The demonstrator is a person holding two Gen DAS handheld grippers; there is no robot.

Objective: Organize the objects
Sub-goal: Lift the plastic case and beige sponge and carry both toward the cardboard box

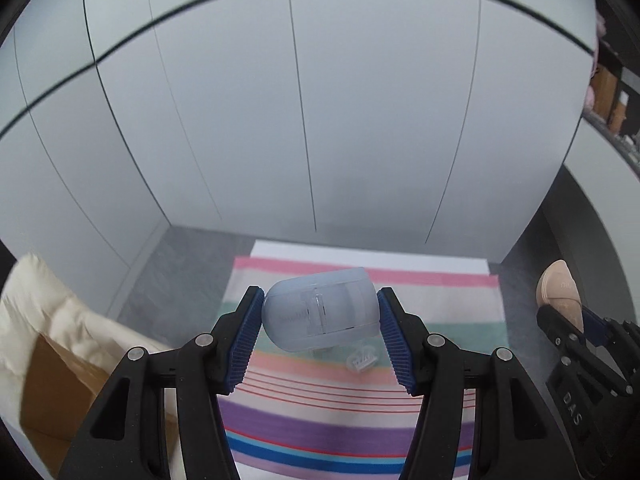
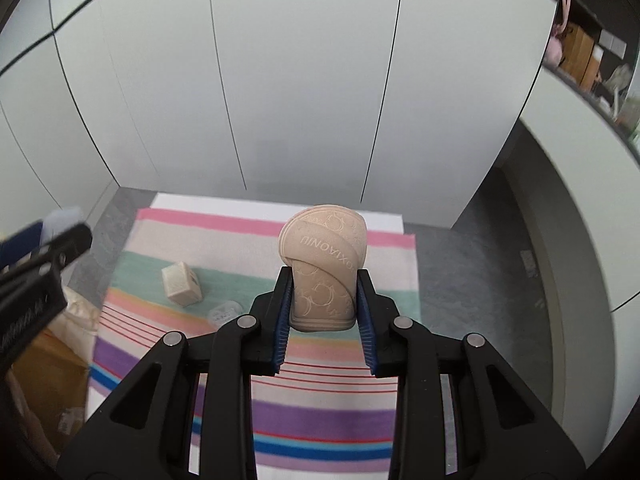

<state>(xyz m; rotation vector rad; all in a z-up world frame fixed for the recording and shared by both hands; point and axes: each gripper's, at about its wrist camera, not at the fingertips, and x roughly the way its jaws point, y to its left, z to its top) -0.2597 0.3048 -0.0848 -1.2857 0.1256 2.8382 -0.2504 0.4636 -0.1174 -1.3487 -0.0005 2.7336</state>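
My left gripper (image 1: 320, 312) is shut on a pale blue translucent plastic case (image 1: 320, 312), held above the striped cloth (image 1: 360, 412). My right gripper (image 2: 323, 300) is shut on a beige embossed case (image 2: 324, 264) marked with raised letters, held upright above the same cloth (image 2: 320, 416). The right gripper with the beige case also shows in the left wrist view (image 1: 560, 292), off to the right. A small beige box (image 2: 182, 284) and a small clear plastic piece (image 2: 224, 312) lie on the cloth. The clear piece also shows in the left wrist view (image 1: 362, 360).
The cloth lies on a grey surface (image 2: 460, 280) in a white-walled recess (image 2: 300, 80). A cardboard box with cream fabric (image 1: 60, 340) stands at the left. Shelves with boxes (image 2: 584, 52) are at the upper right.
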